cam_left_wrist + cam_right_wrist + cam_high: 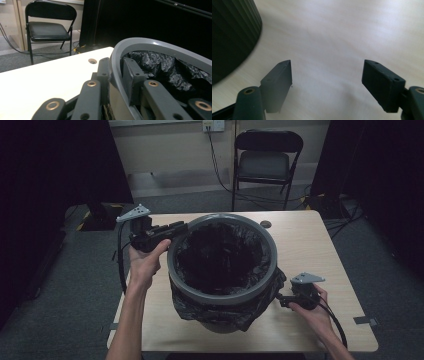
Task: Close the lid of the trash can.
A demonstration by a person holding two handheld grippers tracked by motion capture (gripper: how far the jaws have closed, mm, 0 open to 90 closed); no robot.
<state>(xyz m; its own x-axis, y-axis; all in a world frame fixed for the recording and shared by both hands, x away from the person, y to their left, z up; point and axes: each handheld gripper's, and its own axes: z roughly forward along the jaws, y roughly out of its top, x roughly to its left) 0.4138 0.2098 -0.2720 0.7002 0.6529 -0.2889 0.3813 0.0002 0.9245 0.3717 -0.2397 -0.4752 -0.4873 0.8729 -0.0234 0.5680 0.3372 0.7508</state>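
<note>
Two grippers work around one grey bin (222, 292) lined with a black bag (220, 257), which stands in the middle of a pale wooden table (310, 245). In the high view the left gripper (172, 232) sits at the bin's left upper edge, held level in the person's left hand (145, 262), its tips reaching over the grey rim (270, 245). The left gripper view shows how it sits — one jaw lies outside the rim wall and the other inside, against the wall and the crinkled black bag (162, 67), so the jaws straddle the rim (155, 45); they look close against it, though whether the pads press hard cannot be told. The bag's loose edge is folded over the outside of the bin and hangs in bunches (225, 312) down its near side. The right gripper (285, 301) is low at the bin's right near side, in the person's right hand (312, 312), pointing toward the hanging bag. In the right gripper view its jaws stand wide apart with nothing between them — only bare table (332, 37) beneath — and the ribbed dark wall of the bin (232, 32) lies off to one side, apart from the jaws. A black folding chair (267, 157) stands beyond the table, on the grey floor.
</note>
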